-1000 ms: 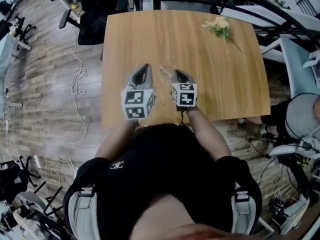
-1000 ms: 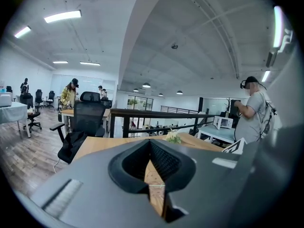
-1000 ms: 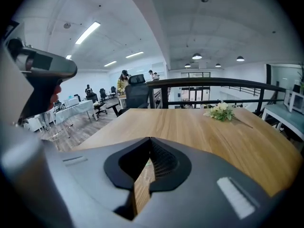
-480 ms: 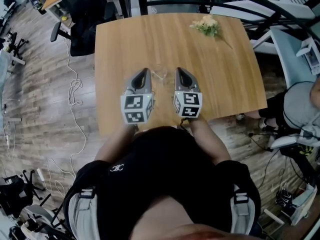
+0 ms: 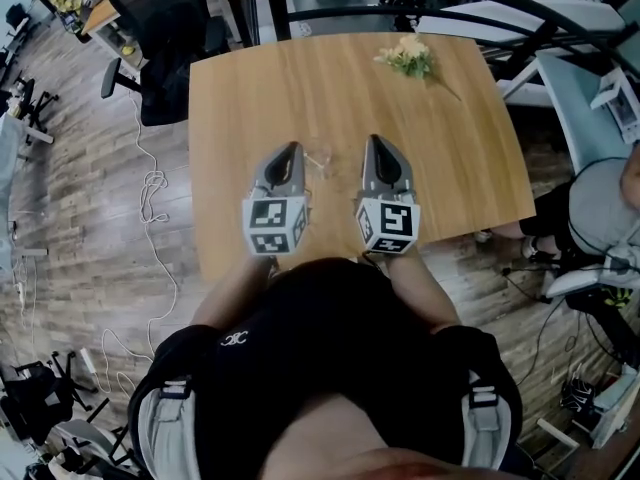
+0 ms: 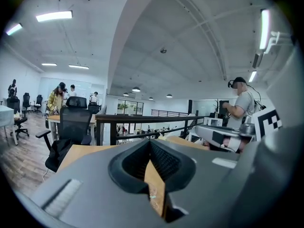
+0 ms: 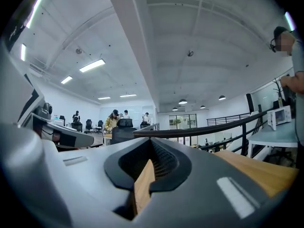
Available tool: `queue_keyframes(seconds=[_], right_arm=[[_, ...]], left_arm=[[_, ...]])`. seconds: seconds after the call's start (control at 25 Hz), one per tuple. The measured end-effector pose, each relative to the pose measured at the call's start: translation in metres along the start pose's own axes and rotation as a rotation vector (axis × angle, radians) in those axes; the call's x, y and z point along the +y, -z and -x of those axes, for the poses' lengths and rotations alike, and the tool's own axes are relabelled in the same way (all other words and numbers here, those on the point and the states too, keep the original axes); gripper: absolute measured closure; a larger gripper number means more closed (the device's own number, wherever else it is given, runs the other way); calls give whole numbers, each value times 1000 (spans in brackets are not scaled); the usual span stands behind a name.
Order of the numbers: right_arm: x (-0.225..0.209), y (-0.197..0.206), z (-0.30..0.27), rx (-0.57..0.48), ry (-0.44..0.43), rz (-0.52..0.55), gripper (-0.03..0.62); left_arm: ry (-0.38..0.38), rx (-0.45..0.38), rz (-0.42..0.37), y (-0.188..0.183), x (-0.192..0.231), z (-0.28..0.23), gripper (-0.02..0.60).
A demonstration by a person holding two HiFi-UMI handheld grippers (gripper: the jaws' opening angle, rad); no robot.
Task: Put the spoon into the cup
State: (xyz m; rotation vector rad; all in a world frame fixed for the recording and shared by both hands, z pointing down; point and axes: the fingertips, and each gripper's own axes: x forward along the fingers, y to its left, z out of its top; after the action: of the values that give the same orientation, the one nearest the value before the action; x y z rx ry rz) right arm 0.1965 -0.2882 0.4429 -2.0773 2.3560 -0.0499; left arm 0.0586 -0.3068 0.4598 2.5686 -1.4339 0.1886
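A small clear glass cup [image 5: 320,156] stands on the wooden table [image 5: 450,158], faint against the wood. It sits between my two grippers and a little beyond their marker cubes. My left gripper [image 5: 292,149] lies just left of the cup with its jaws together and nothing in them. My right gripper [image 5: 375,141] is to the cup's right, also shut and empty. In the left gripper view the left gripper [image 6: 150,142] shows only a thin slit of table wood between its pads. The right gripper [image 7: 152,144] looks the same in its own view. I cannot make out a spoon in any view.
A small bunch of flowers [image 5: 408,56] lies near the table's far right corner. A black office chair [image 5: 165,28] stands off the far left corner. A railing [image 6: 142,120] runs behind the table. Other people are working at the right.
The right gripper has drawn away from the cup, rightwards and towards me. The left gripper has barely moved. Both stayed shut, and the head camera shifted slightly.
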Motion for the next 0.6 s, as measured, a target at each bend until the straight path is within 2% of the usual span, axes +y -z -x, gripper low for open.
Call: queue_keyframes(seconds=[0.12, 0.36, 0.6], right_arm=[[-4, -1, 5, -8, 16, -5, 592], [7, 17, 12, 25, -7, -23, 592], [13, 11, 8, 12, -24, -21, 592]], left_arm=[[0, -13, -2, -3, -1, 0, 569], [10, -18, -8, -2, -7, -1, 569], [14, -19, -10, -4, -9, -3, 569]])
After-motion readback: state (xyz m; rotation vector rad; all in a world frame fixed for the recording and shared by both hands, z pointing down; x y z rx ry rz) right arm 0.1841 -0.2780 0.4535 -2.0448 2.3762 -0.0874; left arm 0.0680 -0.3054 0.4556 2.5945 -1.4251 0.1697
